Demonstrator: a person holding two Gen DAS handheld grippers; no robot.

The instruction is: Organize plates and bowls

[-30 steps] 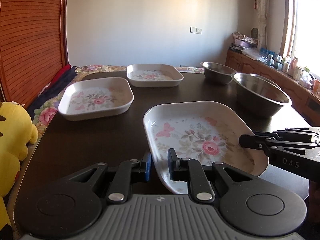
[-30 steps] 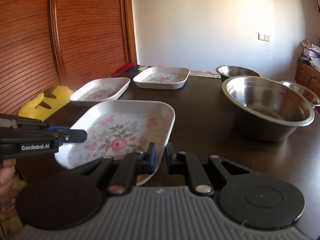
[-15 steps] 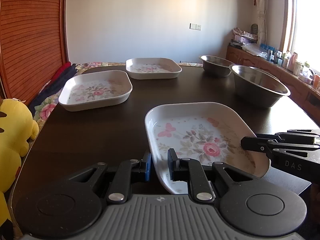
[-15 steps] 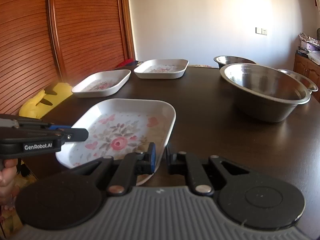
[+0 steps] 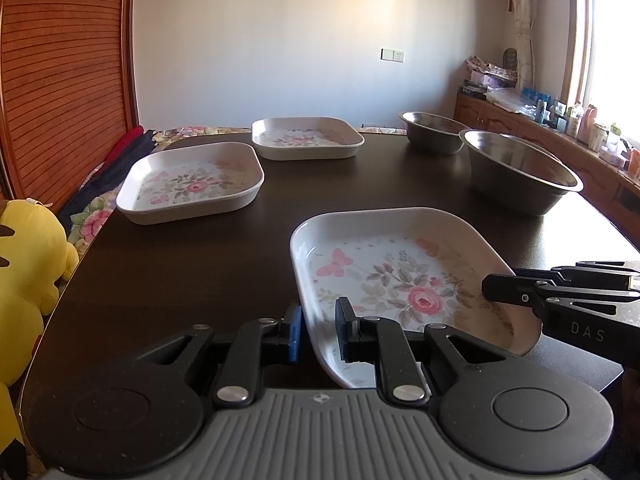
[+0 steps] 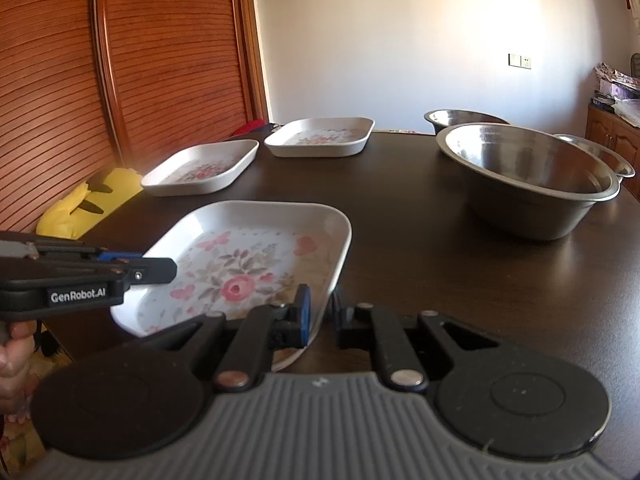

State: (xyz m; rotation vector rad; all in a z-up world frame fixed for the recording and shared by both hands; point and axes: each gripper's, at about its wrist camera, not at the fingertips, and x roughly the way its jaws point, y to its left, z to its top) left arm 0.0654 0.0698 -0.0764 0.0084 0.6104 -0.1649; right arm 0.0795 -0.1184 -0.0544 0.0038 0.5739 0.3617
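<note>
A white square plate with a pink flower print (image 5: 400, 280) (image 6: 248, 268) sits at the near edge of the dark table (image 5: 224, 252). My left gripper (image 5: 318, 330) is shut on its near-left rim. My right gripper (image 6: 320, 316) is shut on its near-right rim. Two more flowered plates lie further back, one at mid left (image 5: 192, 182) (image 6: 200, 168) and one at the far middle (image 5: 306, 138) (image 6: 320, 138). A large steel bowl (image 5: 516, 172) (image 6: 528, 176) stands at the right, with a smaller steel bowl (image 5: 432, 126) (image 6: 460, 118) behind it.
A yellow plush toy (image 5: 24, 276) (image 6: 88, 204) lies beside the table's left edge. A slatted wooden wall (image 6: 120, 60) runs along the left. A sideboard with bottles (image 5: 580, 128) stands under the window at the right. Another steel rim (image 6: 600, 156) shows behind the large bowl.
Both wrist views have sunk lower toward the table, so the far plates and bowls look flatter. Both grippers stay shut on the near plate's rim.
</note>
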